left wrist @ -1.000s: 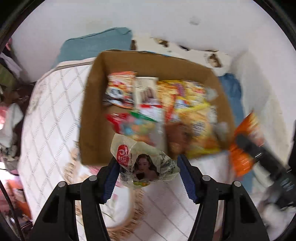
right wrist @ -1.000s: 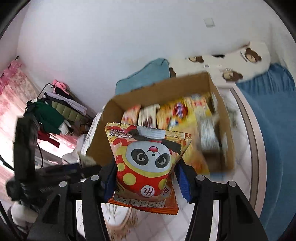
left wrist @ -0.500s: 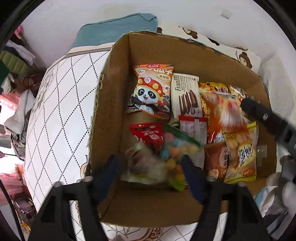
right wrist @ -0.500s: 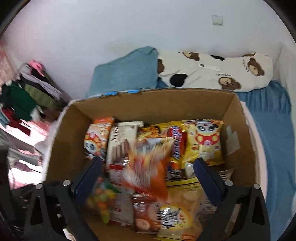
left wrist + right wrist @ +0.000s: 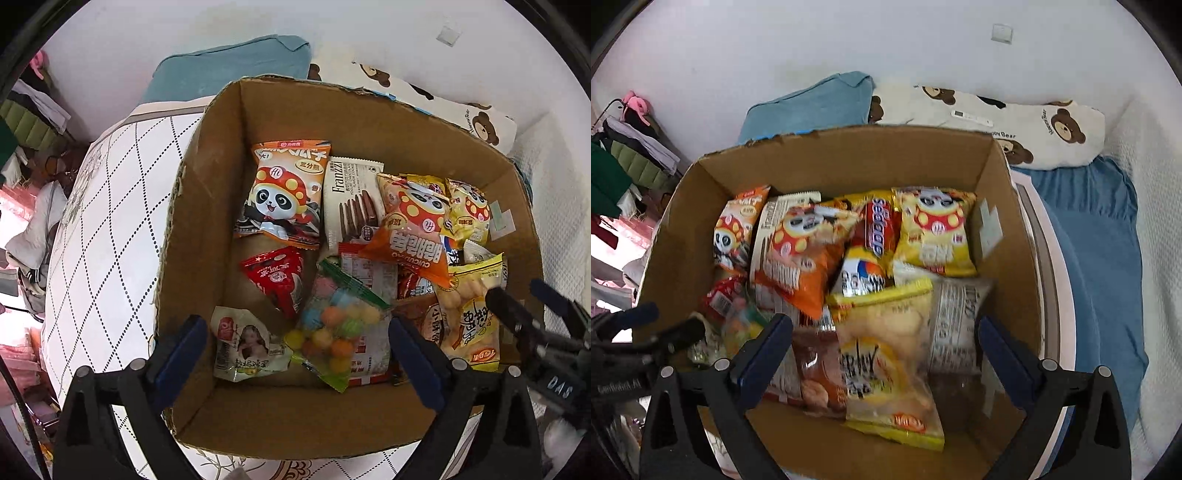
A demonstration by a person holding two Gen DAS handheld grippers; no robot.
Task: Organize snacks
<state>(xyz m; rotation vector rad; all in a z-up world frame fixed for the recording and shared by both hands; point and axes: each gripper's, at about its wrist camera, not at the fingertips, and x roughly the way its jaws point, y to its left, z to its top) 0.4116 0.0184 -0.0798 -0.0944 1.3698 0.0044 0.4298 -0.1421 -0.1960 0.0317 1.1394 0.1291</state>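
Observation:
A cardboard box (image 5: 199,236) (image 5: 676,258) on the bed holds several snack packs. My left gripper (image 5: 295,354) is open and empty above the box's near left corner. The small pack with a woman's portrait (image 5: 245,345) lies in that corner, beside a bag of coloured balls (image 5: 334,325). My right gripper (image 5: 884,354) is open and empty above the box's near side. The orange panda pack (image 5: 803,254) (image 5: 410,229) lies on top of the pile in the middle. The right gripper's fingers show at the right in the left wrist view (image 5: 517,314).
The box stands on a quilted white mattress (image 5: 96,236). A teal pillow (image 5: 812,107) and a bear-print pillow (image 5: 1015,122) lie behind it against the wall. A blue blanket (image 5: 1097,236) lies to the right. Clothes are piled at the far left (image 5: 620,162).
Both grippers moved over the box and opened. The portrait pack dropped from the left gripper into the near left corner. The orange panda pack dropped from the right gripper onto the pile.

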